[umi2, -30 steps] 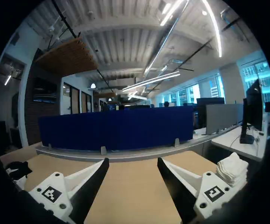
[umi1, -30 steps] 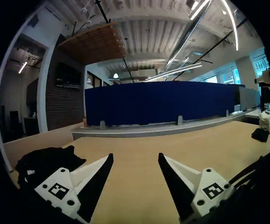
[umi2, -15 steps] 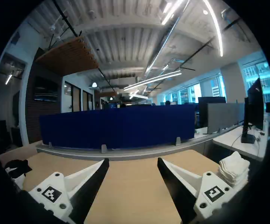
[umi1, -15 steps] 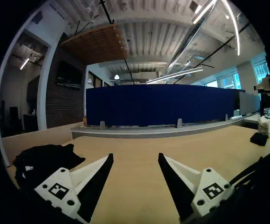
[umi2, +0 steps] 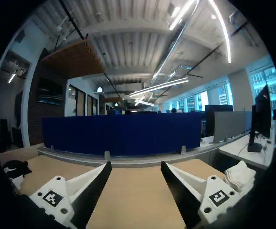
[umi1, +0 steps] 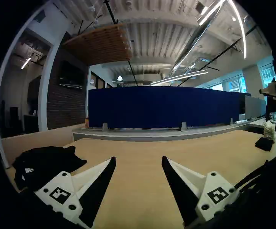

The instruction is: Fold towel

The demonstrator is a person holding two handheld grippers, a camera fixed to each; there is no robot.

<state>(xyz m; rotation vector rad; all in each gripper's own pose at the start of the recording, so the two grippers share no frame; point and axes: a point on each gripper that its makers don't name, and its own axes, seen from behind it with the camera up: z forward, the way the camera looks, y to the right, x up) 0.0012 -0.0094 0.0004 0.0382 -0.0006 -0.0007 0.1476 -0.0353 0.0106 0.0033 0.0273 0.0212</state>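
- while both views look low and level across it, the pale wooden worktop (umi1: 145, 149) stretches from the tongs to a grey rail at its far edge.
- a long blue divider (umi1: 164, 107) stands upright along that rail.
- a black cloth heap (umi1: 42, 166) lies crumpled on the worktop at the far left, just beyond the left finger in the left gripper view, with a small white tag showing; whether it touches that finger i cannot tell.
- a stack of folded white towels (umi2: 239, 177) sits at the worktop's far right edge, behind the right finger in the right gripper view.
- a small folded dark cloth (umi1: 264, 144) lies near the right edge in the left gripper view, well apart from the black heap.
- the left tongs (umi1: 138, 158) are spread wide, nothing between the fingers, bare wood showing in the gap.
- the right tongs (umi2: 136, 163) are likewise spread and empty over the worktop.
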